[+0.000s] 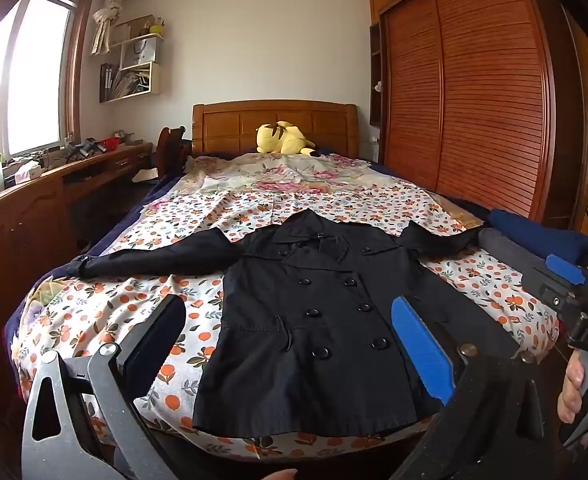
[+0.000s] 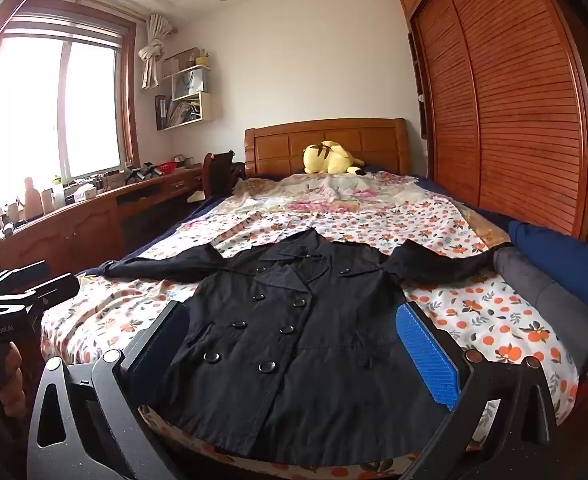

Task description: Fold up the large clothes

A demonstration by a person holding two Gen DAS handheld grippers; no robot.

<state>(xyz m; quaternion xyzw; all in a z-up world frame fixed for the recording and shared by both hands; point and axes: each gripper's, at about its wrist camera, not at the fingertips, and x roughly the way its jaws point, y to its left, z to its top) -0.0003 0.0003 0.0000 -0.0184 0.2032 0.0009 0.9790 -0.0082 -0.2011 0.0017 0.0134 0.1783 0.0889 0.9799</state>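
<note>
Left wrist view is showing the coat (image 1: 318, 320) lying face up on the bed (image 1: 94, 312), buttoned, hem toward the camera and collar toward the headboard, so its long axis is running straight away from both grippers. The sleeves are spreading out sideways, one to each edge of the bed. The left gripper (image 1: 294, 340) is hovering over the hem end with its jaws spread wide and nothing between them. The right gripper (image 2: 294, 344) is likewise gaping, empty, above the lower half of the coat. Each hand is sitting nearer its own sleeve: the left sleeve (image 1: 154, 258) is reaching toward the left side, while the right sleeve (image 2: 446, 258) is ending close to the folded pile (image 2: 554, 280), possibly touching it, though the fisheye edge is making that hard to judge. Neither gripper is touching cloth.
</note>
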